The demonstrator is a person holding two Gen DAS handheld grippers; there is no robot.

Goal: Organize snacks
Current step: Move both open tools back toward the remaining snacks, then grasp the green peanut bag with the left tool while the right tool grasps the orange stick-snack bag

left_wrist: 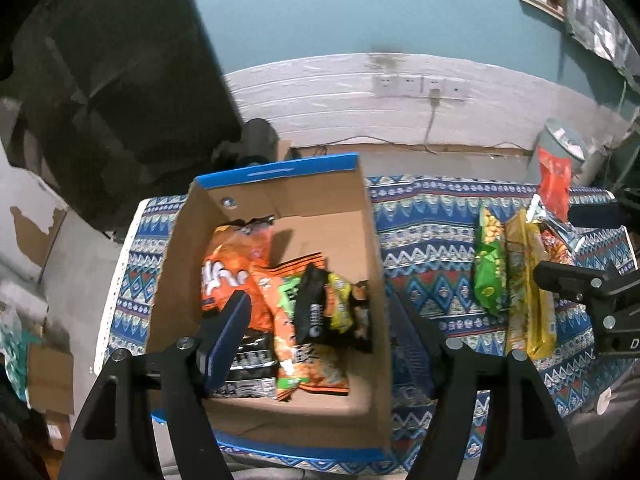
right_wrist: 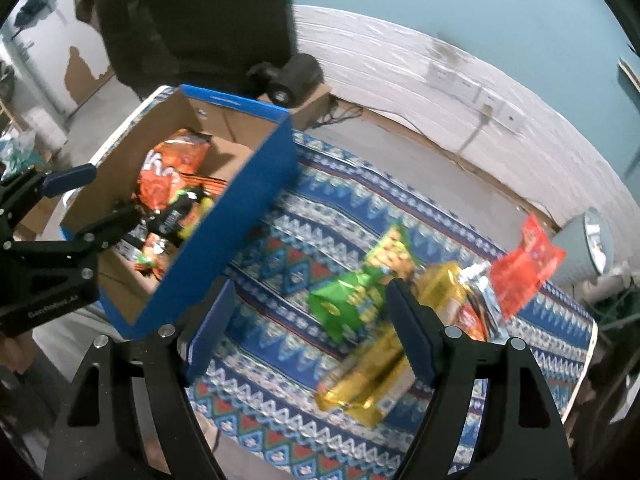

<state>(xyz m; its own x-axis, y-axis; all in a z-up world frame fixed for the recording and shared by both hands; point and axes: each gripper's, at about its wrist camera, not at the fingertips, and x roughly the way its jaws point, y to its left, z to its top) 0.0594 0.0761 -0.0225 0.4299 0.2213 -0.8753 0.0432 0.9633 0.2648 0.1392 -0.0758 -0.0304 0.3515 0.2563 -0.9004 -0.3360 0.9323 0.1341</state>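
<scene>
Hovering open left tool (left_wrist: 320, 340) above snack box (left_wrist: 372, 240).

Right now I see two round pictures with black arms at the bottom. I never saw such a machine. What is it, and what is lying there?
No robot: a person holds hand tongs, each with its own camera. The left tongs hang open over a cardboard box holding snack bags. The right tongs hang open, holding nothing, over a patterned cloth where a green bag, a gold packet and a red packet wait.
</scene>
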